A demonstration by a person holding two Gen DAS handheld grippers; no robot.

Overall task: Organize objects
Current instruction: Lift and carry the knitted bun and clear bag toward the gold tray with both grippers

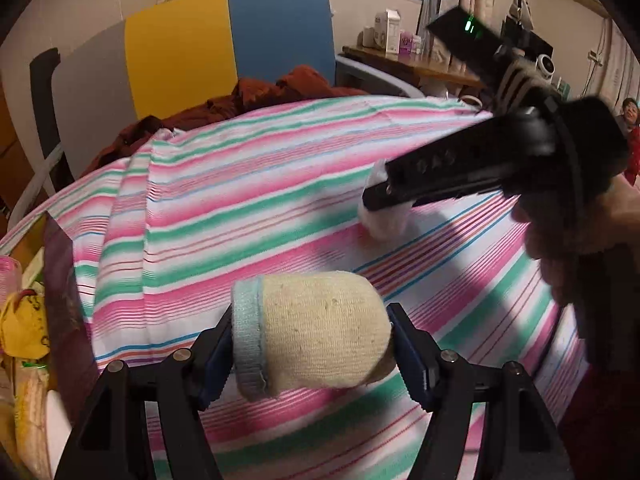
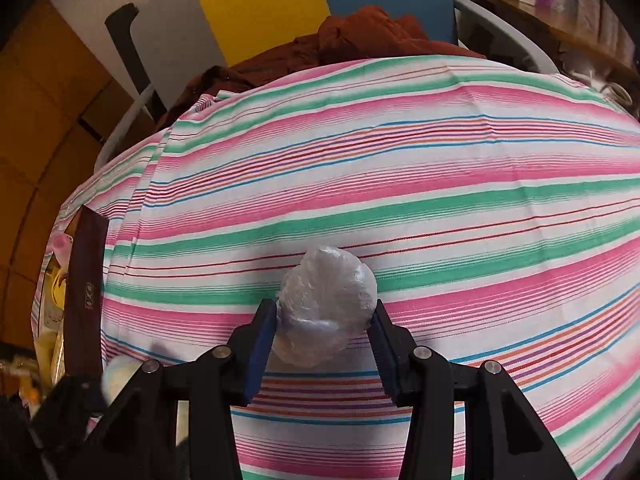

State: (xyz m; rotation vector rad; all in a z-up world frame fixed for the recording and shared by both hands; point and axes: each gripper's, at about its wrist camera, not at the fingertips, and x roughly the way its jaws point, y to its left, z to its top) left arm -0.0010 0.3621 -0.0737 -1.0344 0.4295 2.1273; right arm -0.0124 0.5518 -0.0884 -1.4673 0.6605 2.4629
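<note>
Rust-red clothing heaped at the far edge of the striped cloth, dark brown box edge at its left border. Left gripper pinching a rolled cream sock above the cloth. Right gripper clamped on a crumpled clear plastic bag. Yellow clutter left, cut off, unreadable.

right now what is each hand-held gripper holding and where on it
The left hand-held gripper clamps a rolled cream sock across its ends. The right hand-held gripper squeezes a crumpled plastic ball at its sides.
</note>
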